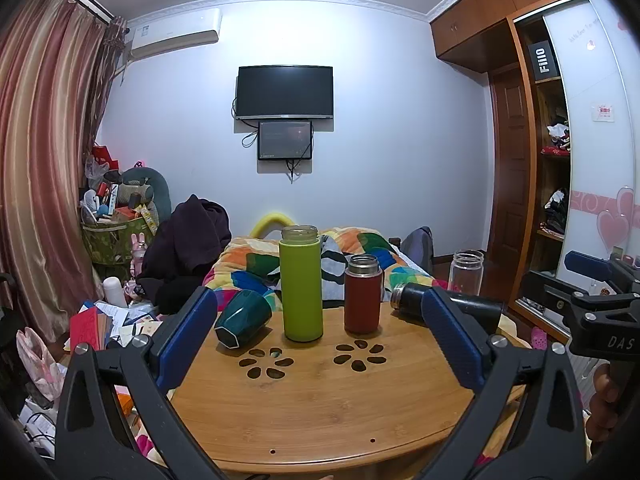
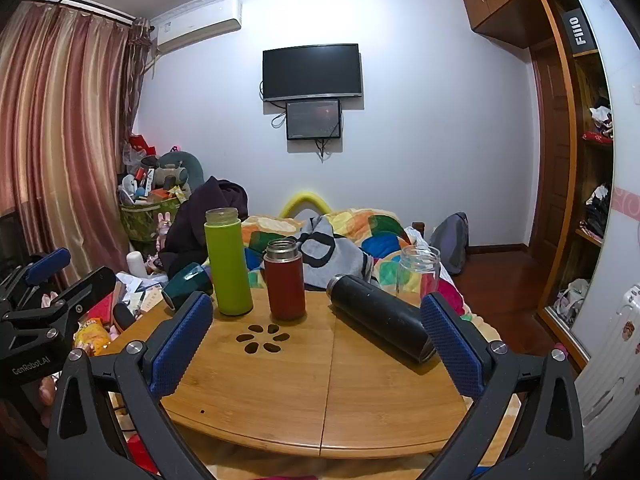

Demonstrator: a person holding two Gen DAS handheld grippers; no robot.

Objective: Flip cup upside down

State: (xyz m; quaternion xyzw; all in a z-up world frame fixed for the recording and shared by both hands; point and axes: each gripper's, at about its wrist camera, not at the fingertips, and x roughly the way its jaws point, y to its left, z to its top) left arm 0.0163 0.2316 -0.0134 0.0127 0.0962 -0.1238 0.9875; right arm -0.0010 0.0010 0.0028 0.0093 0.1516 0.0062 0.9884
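Left gripper (image 1: 320, 340) agape over table (image 1: 320, 408); green cup (image 1: 242, 318) sideways near left edge.

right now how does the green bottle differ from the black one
The green bottle stands upright near the table's left side; the black bottle lies on its side toward the right. Green is bright lime with a pale threaded neck; black is dark with a metal rim. Both are uncapped and rest on the wooden table.

Right gripper (image 2: 316, 322) spread wide above a round wooden table (image 2: 320, 392). Standing: green bottle (image 2: 229, 262), red flask (image 2: 285, 280), clear jar (image 2: 418, 270). Lying on their sides: black flask (image 2: 378, 316), teal cup (image 2: 187, 285).
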